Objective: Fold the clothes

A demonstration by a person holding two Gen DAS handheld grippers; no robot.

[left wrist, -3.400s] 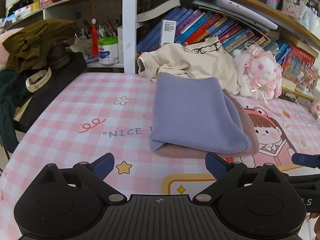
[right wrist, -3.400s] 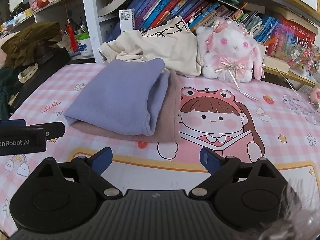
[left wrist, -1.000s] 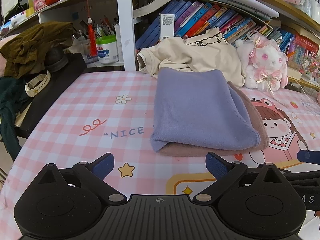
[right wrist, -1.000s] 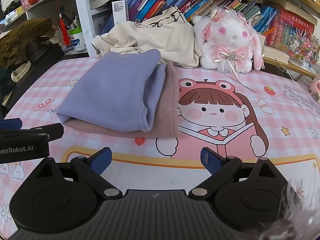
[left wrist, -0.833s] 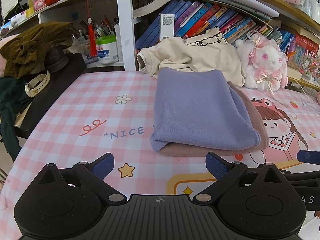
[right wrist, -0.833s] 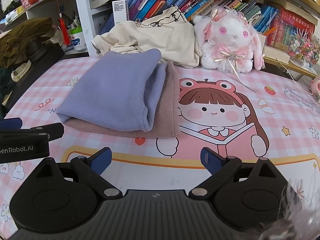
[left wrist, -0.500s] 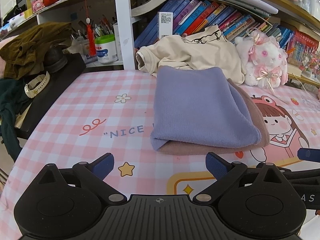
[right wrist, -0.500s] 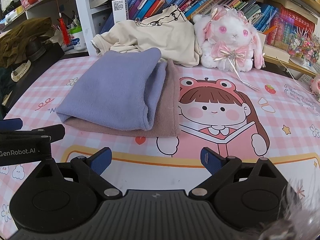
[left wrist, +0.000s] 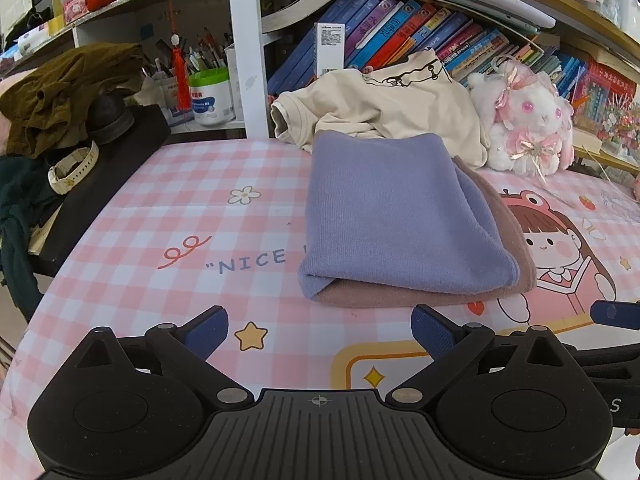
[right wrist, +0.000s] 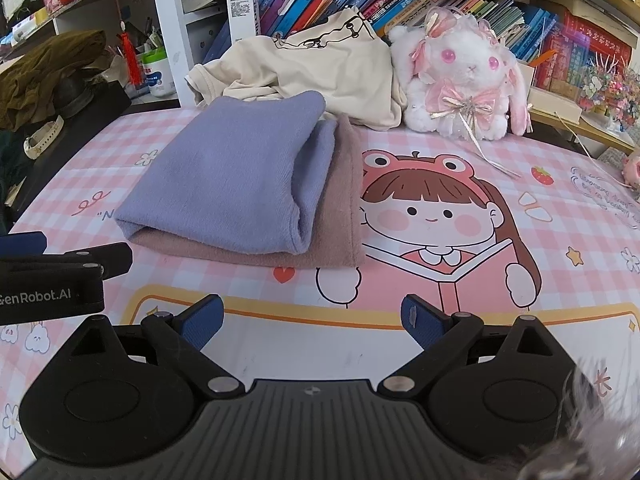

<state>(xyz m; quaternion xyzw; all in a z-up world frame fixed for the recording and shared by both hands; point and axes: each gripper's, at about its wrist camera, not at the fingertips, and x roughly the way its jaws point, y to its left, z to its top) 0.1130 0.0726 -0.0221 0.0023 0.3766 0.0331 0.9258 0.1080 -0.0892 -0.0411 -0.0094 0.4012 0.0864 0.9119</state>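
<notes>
Left wrist view: the left hand-held gripper [left wrist: 320,330] hovers, fingers apart, near a folded lilac garment [left wrist: 394,220] on a brown one [left wrist: 508,240], right of "NICE" printed on the pink checked surface [left wrist: 160,216].

Right wrist view: the right hand-held gripper [right wrist: 312,322] is likewise spread and empty; the folded stack lies far left, and the other gripper's body reads "GenRobot.AI" [right wrist: 38,298].

— Where are the clothes?
— A folded purple garment [left wrist: 394,216] lies flat atop a folded brown one [right wrist: 340,200] on the pink mat.
— And the other?
— A cream shirt [left wrist: 384,108] sits crumpled just behind them, against the books.
</notes>
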